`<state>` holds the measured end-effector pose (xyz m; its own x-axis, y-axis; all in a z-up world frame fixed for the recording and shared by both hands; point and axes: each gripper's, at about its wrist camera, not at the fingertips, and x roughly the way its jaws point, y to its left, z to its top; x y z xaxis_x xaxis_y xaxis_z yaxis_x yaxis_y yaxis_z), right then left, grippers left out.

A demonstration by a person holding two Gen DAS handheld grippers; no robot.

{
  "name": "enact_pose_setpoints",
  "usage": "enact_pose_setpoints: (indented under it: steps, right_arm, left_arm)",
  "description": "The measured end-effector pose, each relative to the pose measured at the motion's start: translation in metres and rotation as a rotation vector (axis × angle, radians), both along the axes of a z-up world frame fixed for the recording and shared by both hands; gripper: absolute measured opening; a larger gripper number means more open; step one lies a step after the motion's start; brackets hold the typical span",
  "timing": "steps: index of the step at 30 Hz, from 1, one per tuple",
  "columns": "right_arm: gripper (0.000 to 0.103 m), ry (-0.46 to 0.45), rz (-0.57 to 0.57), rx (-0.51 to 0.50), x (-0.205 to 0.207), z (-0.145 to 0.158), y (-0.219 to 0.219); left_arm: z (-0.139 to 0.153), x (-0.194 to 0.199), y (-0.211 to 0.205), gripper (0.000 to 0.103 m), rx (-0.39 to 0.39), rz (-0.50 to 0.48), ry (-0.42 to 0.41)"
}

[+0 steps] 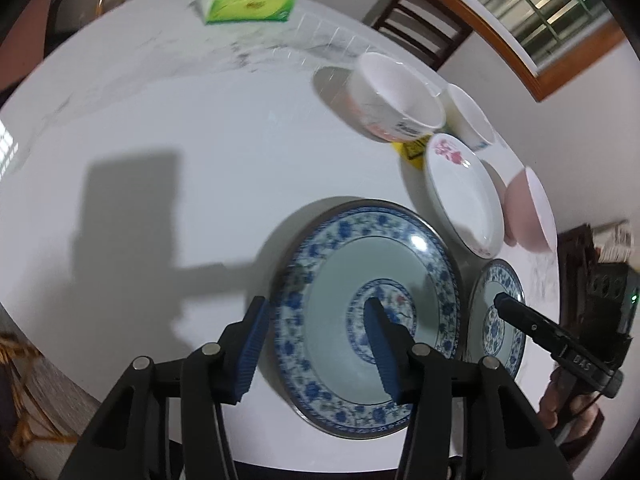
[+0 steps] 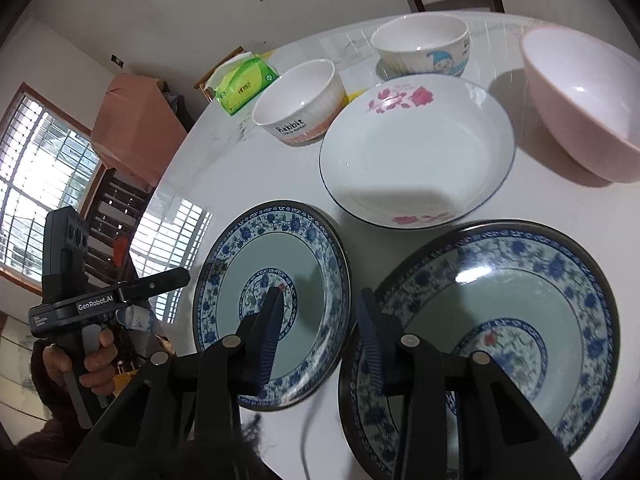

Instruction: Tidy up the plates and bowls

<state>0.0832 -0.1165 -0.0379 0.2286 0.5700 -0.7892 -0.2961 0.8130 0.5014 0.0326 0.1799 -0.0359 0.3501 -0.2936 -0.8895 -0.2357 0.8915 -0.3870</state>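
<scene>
Table [image 1: 160, 120]: white and round, seen by both wrist cameras, with all the crockery set on it.
Left blue-patterned plate [image 1: 340, 272]: shown low and centre in the left wrist view, lying flat on the table.
Right blue-patterned plate [image 2: 520, 280]: shown at the lower right of the right wrist view, just beside the left blue-patterned plate, their rims nearly touching.
Left claw [image 1: 316, 304]: held partly open; the left rim of the left blue-patterned plate is seen between its fingers, one finger over the bare table and the other over the plate's centre. No pad is seen pressing on the rim.
Right claw [image 2: 320, 294]: held fairly narrow and empty, with one finger over the left blue-patterned plate's centre and the other at the near rim of the right blue-patterned plate.
Rose-printed dish [image 2: 416, 152]: placed above the two blue plates in the right wrist view.
Pink bowl [image 2: 580, 112]: found at the upper right of that view, near the dish.
Rabbit bowl [image 2: 296, 96]: set to the upper left of the dish.
Cartoon bowl [image 2: 420, 44]: set at the top, behind the dish.
Green tissue pack [image 2: 244, 84]: seen at the table's far edge, upper left.
</scene>
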Motion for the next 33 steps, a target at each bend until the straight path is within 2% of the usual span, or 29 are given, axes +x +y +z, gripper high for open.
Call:
enact_pose_setpoints:
  steps: [4, 11, 18, 33]
  right_arm:
    - [0.031, 0.028, 0.014, -0.003, 0.01, -0.007, 0.006]
    - [0.027, 0.06, 0.03, -0.003, 0.023, -0.016, 0.013]
    - [0.022, 0.085, 0.05, -0.028, 0.031, -0.025, 0.018]
    - [0.017, 0.108, 0.068, -0.083, 0.042, -0.038, 0.024]
  left_arm:
    - [-0.012, -0.001, 0.016, 0.041, -0.045, 0.032, 0.045]
    - [-0.023, -0.003, 0.027, 0.041, -0.072, 0.04, 0.068]
    - [-0.028, -0.005, 0.025, 0.038, -0.083, 0.019, 0.073]
    - [-0.043, -0.001, 0.017, 0.025, -0.122, -0.016, 0.098]
